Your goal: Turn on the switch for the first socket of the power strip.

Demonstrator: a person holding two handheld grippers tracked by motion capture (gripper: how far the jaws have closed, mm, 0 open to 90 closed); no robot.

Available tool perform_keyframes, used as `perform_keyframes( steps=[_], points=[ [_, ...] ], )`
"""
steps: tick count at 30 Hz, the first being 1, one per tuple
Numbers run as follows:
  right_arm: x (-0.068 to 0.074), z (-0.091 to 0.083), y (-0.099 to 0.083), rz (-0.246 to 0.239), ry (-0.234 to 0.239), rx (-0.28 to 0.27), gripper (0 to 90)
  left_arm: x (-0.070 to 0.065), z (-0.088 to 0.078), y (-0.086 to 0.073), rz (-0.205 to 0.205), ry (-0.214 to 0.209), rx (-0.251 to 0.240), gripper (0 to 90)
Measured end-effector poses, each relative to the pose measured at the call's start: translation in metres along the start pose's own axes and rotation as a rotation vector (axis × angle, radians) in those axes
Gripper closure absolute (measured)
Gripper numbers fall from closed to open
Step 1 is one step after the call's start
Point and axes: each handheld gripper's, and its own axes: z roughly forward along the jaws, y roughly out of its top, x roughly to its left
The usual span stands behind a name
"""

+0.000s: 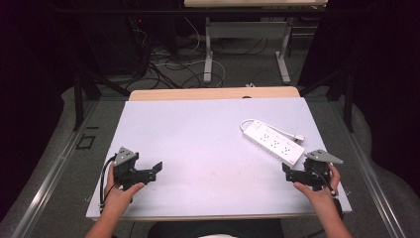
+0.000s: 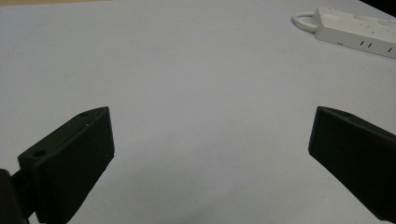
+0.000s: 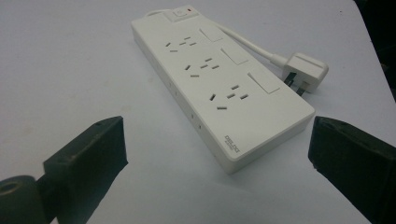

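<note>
Between and just beyond my right jaws lies a white power strip, flat on the pale surface, its near corner reaching into the gap without touching either jaw. Its top face shows three groups of sockets, each with a white rocker switch beside it, and at its far end a master switch with a small red light. From that far end a white cord curves back along the strip's side to a white plug, which rests on the surface just past my right-hand jaw. My right gripper stands wide open and holds nothing; in the high view that right gripper sits near the front edge, the strip just ahead of it, lying at a slant.

Farther off, my left gripper is also spread wide with nothing between the jaws, only bare surface ahead of them. The strip shows far beyond my right-hand jaw there, well apart, with a loop of cord at its end. From above, the left gripper points across the surface toward the right one, my left hand wrapped around its body and my right hand around the other.

Beyond the surface's far edge, grey floor carries tangled cables and the legs of another table.
</note>
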Motion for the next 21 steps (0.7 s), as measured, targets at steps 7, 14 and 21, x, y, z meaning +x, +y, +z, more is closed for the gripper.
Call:
perform_keyframes(
  steps=[7, 14, 21],
  points=[
    [0.005, 0.005, -0.001, -0.027, 0.031, 0.007, 4.8, 0.0, 0.002, -0.003, -0.017, 0.007, 0.005, 0.1],
    [0.007, 0.007, 0.003, -0.052, 0.053, 0.005, 6.6, 0.001, 0.003, -0.007, -0.035, 0.013, 0.012, 0.2],
    [0.01, 0.011, 0.01, -0.118, 0.094, 0.052, 6.6, 0.0, 0.003, -0.008, -0.025, 0.023, 0.009, 0.4]
  ],
)
